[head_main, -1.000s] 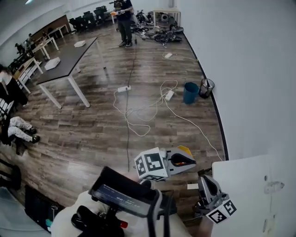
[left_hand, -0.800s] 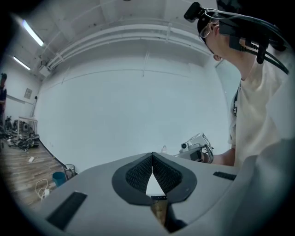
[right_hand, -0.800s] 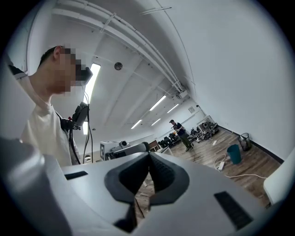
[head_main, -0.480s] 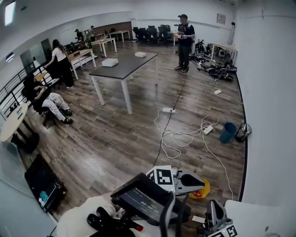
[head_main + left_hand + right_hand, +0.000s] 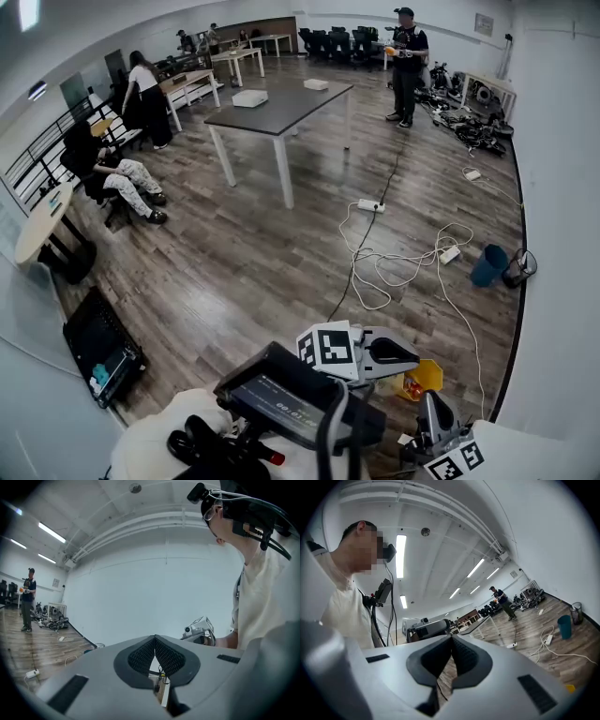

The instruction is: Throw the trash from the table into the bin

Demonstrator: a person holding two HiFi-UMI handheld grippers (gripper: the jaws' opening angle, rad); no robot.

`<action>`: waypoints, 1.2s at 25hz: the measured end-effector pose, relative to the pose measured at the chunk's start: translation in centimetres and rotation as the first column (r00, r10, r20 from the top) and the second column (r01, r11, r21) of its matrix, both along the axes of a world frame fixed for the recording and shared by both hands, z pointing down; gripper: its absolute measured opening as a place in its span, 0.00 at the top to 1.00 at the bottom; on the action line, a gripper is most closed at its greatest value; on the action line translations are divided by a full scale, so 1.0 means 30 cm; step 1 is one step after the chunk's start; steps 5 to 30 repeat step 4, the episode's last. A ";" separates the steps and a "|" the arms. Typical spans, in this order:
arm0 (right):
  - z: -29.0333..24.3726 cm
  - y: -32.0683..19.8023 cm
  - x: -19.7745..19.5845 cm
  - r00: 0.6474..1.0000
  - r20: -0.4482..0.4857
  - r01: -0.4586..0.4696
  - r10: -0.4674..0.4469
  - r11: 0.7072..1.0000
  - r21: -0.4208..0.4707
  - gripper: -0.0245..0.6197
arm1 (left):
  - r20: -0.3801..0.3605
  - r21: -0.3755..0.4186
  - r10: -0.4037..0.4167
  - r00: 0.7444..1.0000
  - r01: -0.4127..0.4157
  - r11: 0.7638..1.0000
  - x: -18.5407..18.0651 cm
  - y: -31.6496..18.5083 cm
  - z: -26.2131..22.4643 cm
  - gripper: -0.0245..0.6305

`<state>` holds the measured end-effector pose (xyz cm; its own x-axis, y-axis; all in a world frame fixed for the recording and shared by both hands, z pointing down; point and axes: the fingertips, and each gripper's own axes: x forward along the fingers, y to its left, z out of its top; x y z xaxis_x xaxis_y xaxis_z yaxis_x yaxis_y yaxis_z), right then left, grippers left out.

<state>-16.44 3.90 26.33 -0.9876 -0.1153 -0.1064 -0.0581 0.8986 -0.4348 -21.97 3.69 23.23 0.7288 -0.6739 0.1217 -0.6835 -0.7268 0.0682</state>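
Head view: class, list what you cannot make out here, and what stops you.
All in the head view:
White table: cut off at the bottom right corner; most of its top unseen.
Yellow thing: partly behind the left gripper; unidentifiable.
Blue bin: too small to see inside.

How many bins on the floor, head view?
2. A blue bin stands near the right wall; a black mesh bin sits beside it, closer to the wall. A yellow container nearer the camera may be a third; unclear.
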 end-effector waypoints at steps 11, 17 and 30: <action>0.053 -0.051 -0.195 0.993 0.014 0.115 -0.115 0.993 0.004 0.94 | 0.014 0.026 -0.114 0.993 0.114 0.993 -0.223 -0.021 0.009 0.94; 0.053 -0.051 -0.195 0.993 0.014 0.115 -0.115 0.993 0.004 0.94 | 0.014 0.026 -0.114 0.993 0.114 0.993 -0.223 -0.021 0.009 0.94; 0.053 -0.051 -0.195 0.993 0.014 0.115 -0.115 0.993 0.004 0.94 | 0.014 0.026 -0.114 0.993 0.114 0.993 -0.223 -0.021 0.009 0.94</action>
